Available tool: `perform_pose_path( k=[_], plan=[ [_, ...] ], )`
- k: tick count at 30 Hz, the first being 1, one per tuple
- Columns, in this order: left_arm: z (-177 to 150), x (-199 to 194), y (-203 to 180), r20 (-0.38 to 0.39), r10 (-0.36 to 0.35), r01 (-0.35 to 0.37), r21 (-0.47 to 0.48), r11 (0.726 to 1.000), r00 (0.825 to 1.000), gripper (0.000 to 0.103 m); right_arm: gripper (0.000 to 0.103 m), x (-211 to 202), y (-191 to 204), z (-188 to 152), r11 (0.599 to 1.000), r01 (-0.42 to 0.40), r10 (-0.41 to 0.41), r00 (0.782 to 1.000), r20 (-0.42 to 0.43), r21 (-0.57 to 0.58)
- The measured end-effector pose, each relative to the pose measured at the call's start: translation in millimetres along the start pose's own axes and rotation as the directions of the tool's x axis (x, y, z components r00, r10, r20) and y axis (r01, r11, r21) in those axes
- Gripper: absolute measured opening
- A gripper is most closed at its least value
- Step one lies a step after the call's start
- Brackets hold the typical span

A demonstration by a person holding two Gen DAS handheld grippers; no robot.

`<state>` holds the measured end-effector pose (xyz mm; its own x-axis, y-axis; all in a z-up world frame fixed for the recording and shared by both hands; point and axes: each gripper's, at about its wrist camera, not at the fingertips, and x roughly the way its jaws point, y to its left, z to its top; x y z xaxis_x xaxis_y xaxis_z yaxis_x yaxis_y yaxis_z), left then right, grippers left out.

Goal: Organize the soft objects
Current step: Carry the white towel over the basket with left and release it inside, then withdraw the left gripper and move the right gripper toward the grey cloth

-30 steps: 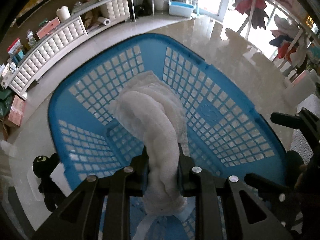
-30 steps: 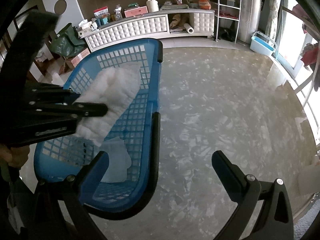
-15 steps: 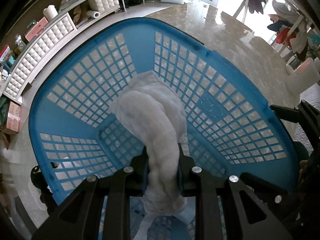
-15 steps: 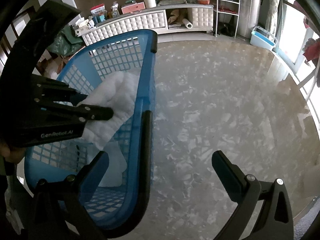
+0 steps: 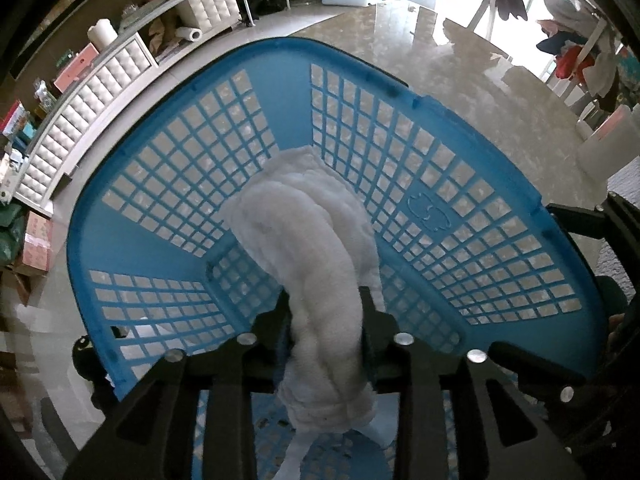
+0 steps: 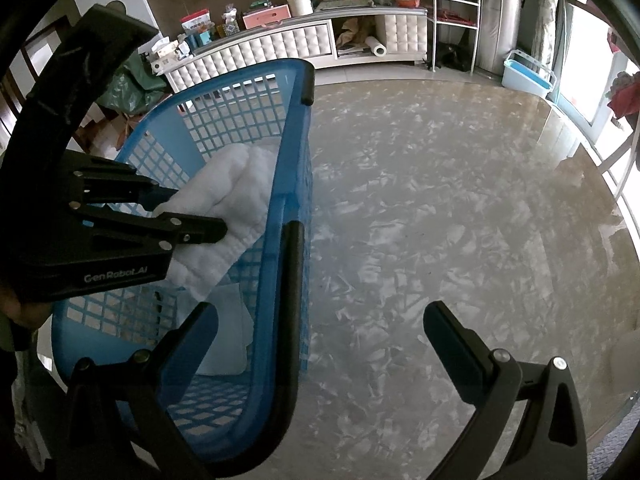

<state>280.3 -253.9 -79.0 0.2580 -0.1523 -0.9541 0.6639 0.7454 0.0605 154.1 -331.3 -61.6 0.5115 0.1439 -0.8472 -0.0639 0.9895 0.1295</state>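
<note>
My left gripper (image 5: pixel 325 312) is shut on a white fluffy towel (image 5: pixel 316 248) and holds it inside the blue lattice laundry basket (image 5: pixel 440 216). The towel hangs down from the jaws toward the basket floor. In the right wrist view the same towel (image 6: pixel 232 196) sits in the left gripper (image 6: pixel 216 236) within the basket (image 6: pixel 288 184). Another pale cloth (image 6: pixel 228 328) lies at the basket bottom. My right gripper (image 6: pixel 320 320) is open and empty, its left finger (image 6: pixel 192 332) over the basket's near rim and its right finger over the floor.
The basket stands on a glossy marbled floor (image 6: pixel 440 220). A white tufted low cabinet (image 6: pixel 264 48) with boxes and rolls lines the far wall. A small light blue tub (image 6: pixel 528 76) sits by the window. A black soft toy (image 5: pixel 86 356) lies beside the basket.
The left gripper has moved deeper into the basket with the towel. The right gripper has shifted a little closer to the basket's side; it stays open.
</note>
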Motion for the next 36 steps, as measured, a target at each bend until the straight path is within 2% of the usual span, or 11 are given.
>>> perform_pose_path(
  k=[1, 3, 6, 9, 18, 20, 26, 29, 36],
  plan=[
    [-0.5, -0.7, -1.1, 0.0, 0.005, -0.005, 0.0, 1.0, 1.0, 0.039, 0.103, -0.3, 0.0, 0.2, 1.0, 0.001, -0.001, 1.0, 0.001, -0.002],
    [-0.9, -2.3, -2.7, 0.003, 0.016, -0.016, -0.006, 1.0, 1.0, 0.052, 0.103, -1.7, 0.3, -0.2, 1.0, 0.002, -0.002, 1.0, 0.003, -0.003],
    [-4.2, -10.2, -5.9, 0.026, 0.012, -0.012, 0.001, 1.0, 1.0, 0.065, 0.103, -4.7, 1.2, -1.6, 1.0, 0.003, -0.003, 1.0, 0.006, -0.004],
    [-7.9, -22.4, -9.3, 0.06, 0.027, -0.028, 0.01, 1.0, 0.998, 0.072, 0.103, -8.2, 2.3, -3.0, 1.0, 0.0, 0.0, 1.0, 0.012, 0.001],
    [-28.9, -72.3, -10.9, 0.152, 0.049, -0.05, 0.001, 0.999, 0.987, 0.078, 0.103, -34.6, 12.1, -6.3, 1.0, 0.007, -0.006, 0.999, 0.052, -0.019],
    [-39.6, -85.8, -9.9, 0.164, 0.049, -0.046, -0.026, 0.999, 0.985, 0.083, 0.103, -40.4, 14.9, -7.5, 1.0, 0.009, -0.008, 0.998, 0.06, -0.025],
    [-70.7, -116.8, -5.3, 0.214, 0.073, -0.057, -0.079, 0.995, 0.974, 0.083, 0.103, -55.4, 23.6, -13.7, 0.999, 0.016, -0.012, 0.997, 0.082, -0.042],
    [-87.1, -128.7, -4.5, 0.208, 0.09, -0.071, -0.099, 0.993, 0.974, 0.083, 0.103, -62.2, 31.1, -16.8, 0.999, 0.014, -0.01, 0.996, 0.089, -0.051],
    [-126.3, -153.9, -2.1, 0.241, 0.115, -0.097, -0.089, 0.991, 0.964, 0.09, 0.103, -75.5, 44.8, -21.5, 0.998, 0.003, 0.004, 0.993, 0.116, -0.061]
  ],
)
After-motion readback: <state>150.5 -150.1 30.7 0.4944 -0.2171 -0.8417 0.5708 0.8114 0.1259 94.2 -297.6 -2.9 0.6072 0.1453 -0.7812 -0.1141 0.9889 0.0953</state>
